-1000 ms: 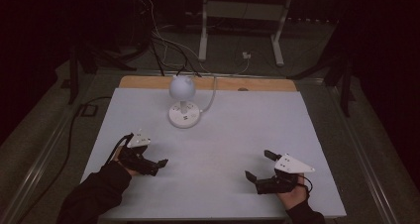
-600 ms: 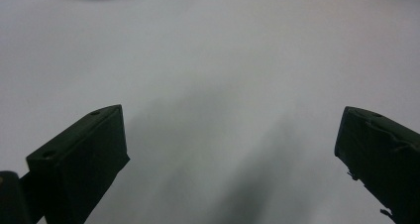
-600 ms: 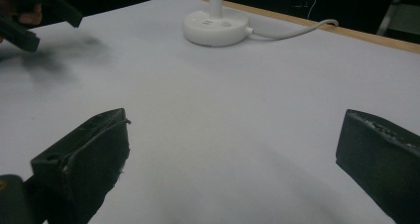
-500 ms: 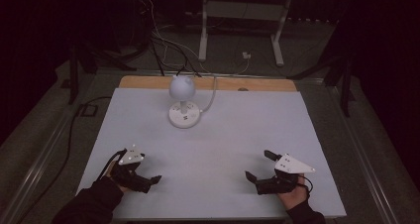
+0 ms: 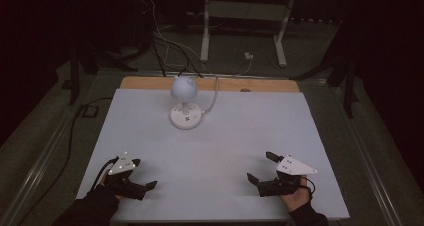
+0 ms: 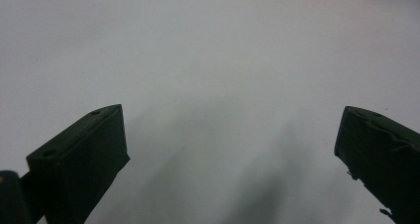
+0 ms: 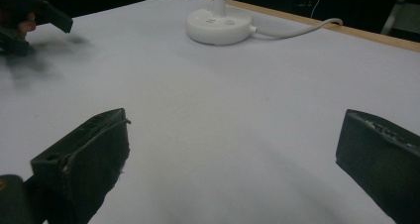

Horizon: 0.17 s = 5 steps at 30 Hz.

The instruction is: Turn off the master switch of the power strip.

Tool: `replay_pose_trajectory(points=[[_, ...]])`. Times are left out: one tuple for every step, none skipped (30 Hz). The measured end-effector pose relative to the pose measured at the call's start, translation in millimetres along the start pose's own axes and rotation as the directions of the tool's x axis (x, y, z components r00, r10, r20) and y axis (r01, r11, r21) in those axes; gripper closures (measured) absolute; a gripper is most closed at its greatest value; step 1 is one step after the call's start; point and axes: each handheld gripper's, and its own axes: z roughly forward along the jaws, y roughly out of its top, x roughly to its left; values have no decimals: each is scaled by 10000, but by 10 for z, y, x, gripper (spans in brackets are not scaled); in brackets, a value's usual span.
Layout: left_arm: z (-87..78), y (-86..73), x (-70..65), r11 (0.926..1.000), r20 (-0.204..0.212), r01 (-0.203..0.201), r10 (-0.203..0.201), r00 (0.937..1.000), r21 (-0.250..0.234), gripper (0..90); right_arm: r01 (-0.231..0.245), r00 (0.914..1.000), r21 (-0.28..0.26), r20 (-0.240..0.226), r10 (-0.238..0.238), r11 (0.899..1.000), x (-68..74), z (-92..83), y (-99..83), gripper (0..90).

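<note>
High view: white globe-headed lamp (image 5: 184, 104) stands upright, unlit.

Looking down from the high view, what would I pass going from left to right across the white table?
Left black two-jaw gripper → small white desk lamp with a round base and globe head → right black two-jaw gripper, all over the white table.
</note>
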Motion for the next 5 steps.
replay_pose_trajectory(points=[[4, 2, -2, 10000, 34, 10, -10, 10000, -10, 5, 0, 10000, 10, -5, 0, 10000, -1, 0, -2, 0], [12, 6, -3, 10000, 47, 47, -47, 10000, 10, 5, 10, 10000, 14, -9, -10, 10000, -3, 2, -3, 0], [17, 6, -5, 10000, 40, 13, -13, 10000, 40, 5, 5, 10000, 7, -10, -5, 10000, -5, 3, -3, 0], [21, 6, -7, 10000, 80, -5, 5, 10000, 44, 5, 1, 10000, -4, -16, -1, 10000, -6, 6, -2, 0], [23, 6, -7, 10000, 84, -19, 18, 10000, 69, 5, -14, 10000, 9, -15, 14, 10000, -5, 7, -3, 0]])
